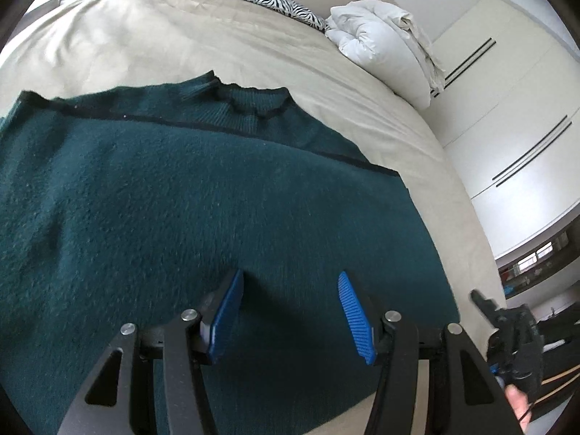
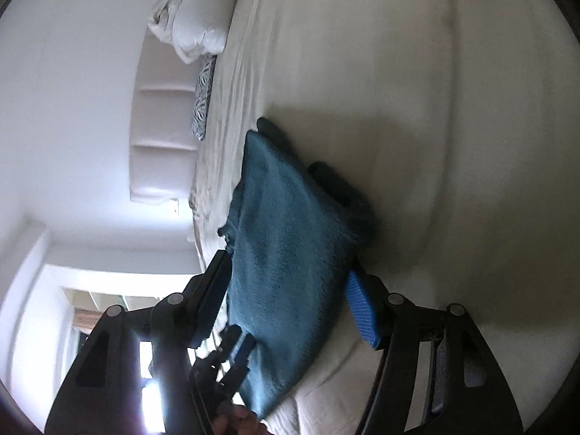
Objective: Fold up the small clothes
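Note:
A dark teal knit sweater (image 1: pixel 181 199) lies flat on the beige bed (image 1: pixel 181 36), its neckline toward the far side. My left gripper (image 1: pixel 290 282) is open just above the sweater's near part, its blue pads (image 1: pixel 353 311) spread with nothing between them. In the right wrist view the same sweater (image 2: pixel 286 264) appears edge-on, seemingly folded over, between my right gripper's (image 2: pixel 286 282) wide-open fingers. Whether that gripper touches the sweater I cannot tell. The right gripper also shows at the left wrist view's right edge (image 1: pixel 514 340).
A folded white duvet (image 1: pixel 384 47) and a zebra-print pillow (image 1: pixel 279 1) lie at the head of the bed. White wardrobe doors (image 1: pixel 507 108) stand beyond the bed's edge. A padded headboard (image 2: pixel 163 137) and bright window show in the right wrist view.

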### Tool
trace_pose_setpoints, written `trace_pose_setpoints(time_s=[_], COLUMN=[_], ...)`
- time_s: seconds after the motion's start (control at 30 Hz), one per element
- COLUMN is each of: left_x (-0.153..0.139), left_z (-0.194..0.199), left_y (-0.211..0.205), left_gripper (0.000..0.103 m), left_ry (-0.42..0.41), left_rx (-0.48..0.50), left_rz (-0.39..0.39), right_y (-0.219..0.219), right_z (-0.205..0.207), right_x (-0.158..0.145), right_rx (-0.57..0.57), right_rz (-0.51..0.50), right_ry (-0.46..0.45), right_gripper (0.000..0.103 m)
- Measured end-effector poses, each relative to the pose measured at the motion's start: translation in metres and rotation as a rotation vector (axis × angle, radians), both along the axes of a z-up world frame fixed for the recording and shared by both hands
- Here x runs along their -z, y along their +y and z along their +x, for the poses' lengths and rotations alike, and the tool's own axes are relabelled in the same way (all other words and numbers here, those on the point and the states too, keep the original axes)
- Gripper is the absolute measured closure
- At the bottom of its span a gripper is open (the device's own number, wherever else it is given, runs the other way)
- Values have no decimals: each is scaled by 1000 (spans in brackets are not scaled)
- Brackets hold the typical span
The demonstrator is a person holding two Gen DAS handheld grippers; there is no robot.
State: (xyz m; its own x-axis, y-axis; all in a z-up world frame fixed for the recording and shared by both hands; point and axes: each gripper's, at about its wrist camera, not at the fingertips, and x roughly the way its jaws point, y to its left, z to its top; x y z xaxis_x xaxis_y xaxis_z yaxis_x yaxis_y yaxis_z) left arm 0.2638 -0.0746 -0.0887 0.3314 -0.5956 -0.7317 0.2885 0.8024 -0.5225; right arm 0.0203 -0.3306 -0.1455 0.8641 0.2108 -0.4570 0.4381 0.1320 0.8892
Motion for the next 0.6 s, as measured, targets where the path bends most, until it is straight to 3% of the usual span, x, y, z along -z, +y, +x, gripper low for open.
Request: trace_pose_setpoints(time_s=[0.23,0.43,0.6], left_x=[7,8,8], left_z=[5,6,4], left_y=[4,7,4], left_gripper=[47,49,49], left_ry=[26,34,24], left_rx=[0,4,15], left_rz=[-26,-38,-18], right_y=[4,-2,-6], right_z=[19,53,74], right_x=[-4,-14,7], right_rx=[1,-28,-32], right_rz=[12,-123,-90], right_ry=[13,1,33], right_gripper=[42,45,86])
